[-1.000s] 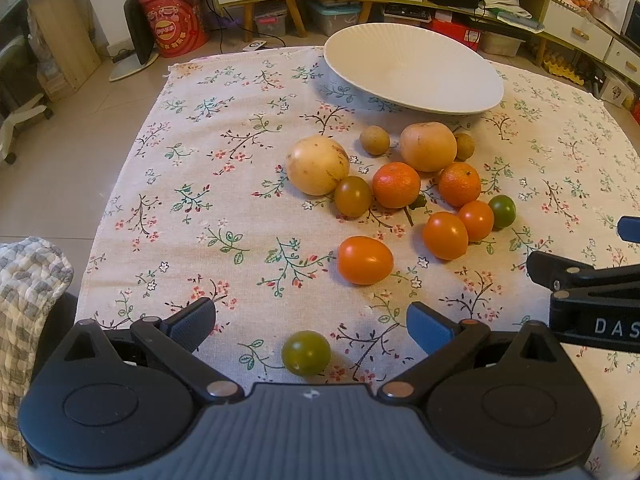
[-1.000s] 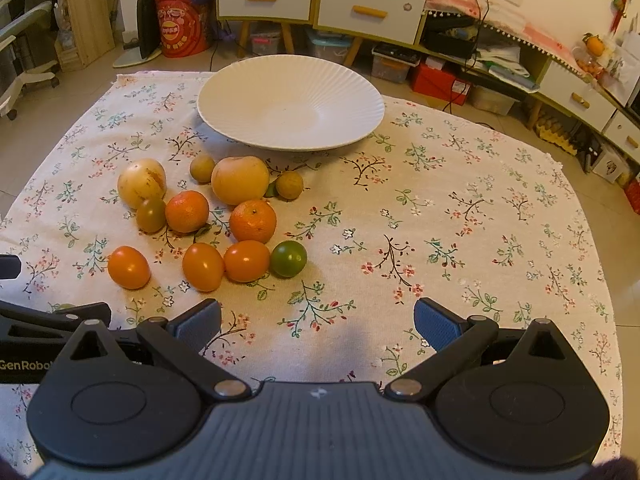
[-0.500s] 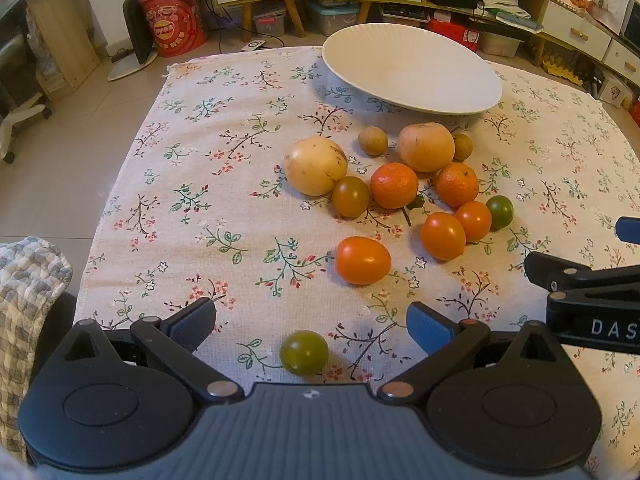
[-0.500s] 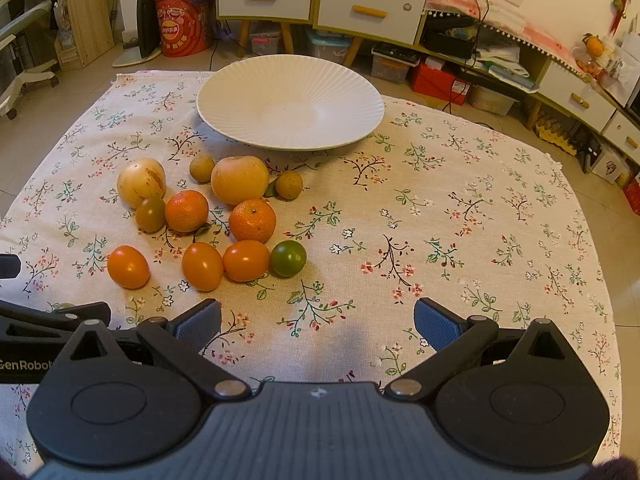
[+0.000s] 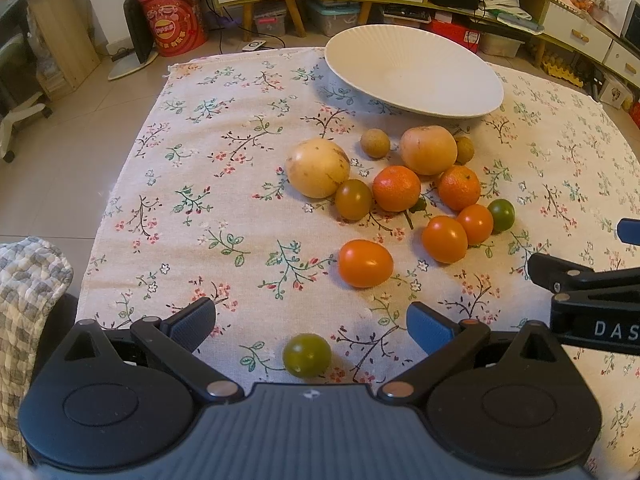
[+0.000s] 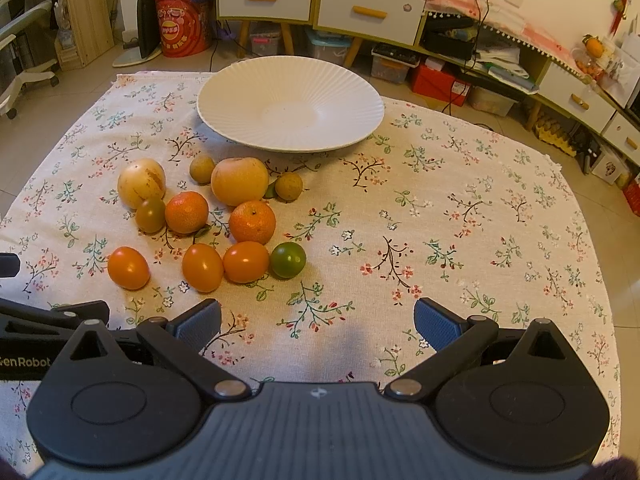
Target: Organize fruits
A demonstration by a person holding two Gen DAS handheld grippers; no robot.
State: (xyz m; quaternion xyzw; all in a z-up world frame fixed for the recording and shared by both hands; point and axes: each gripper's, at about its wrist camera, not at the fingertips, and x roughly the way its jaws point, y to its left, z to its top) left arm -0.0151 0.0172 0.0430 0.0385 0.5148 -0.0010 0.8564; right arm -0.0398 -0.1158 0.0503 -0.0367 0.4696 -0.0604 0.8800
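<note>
Several fruits lie in a loose group on a floral tablecloth (image 5: 208,184): pale round fruits (image 5: 317,168), mandarins (image 5: 396,188), orange tomatoes (image 5: 365,263) and green ones. One green tomato (image 5: 307,355) sits apart, just in front of my open left gripper (image 5: 310,322), between its fingers' line. An empty white ribbed plate (image 5: 424,80) (image 6: 248,92) stands beyond the group. My right gripper (image 6: 317,318) is open over bare cloth, right of the fruit group (image 6: 252,221). Its side shows at the right edge of the left wrist view.
White drawer cabinets (image 6: 320,4) line the far wall with boxes under them. A red tin (image 5: 172,20) and a black stand sit on the floor at the back left. A checked cloth (image 5: 28,288) hangs at the table's near left corner.
The left wrist view shifted very slightly; fruits appear a touch further left. Both grippers stay open and nothing on the cloth moved.
</note>
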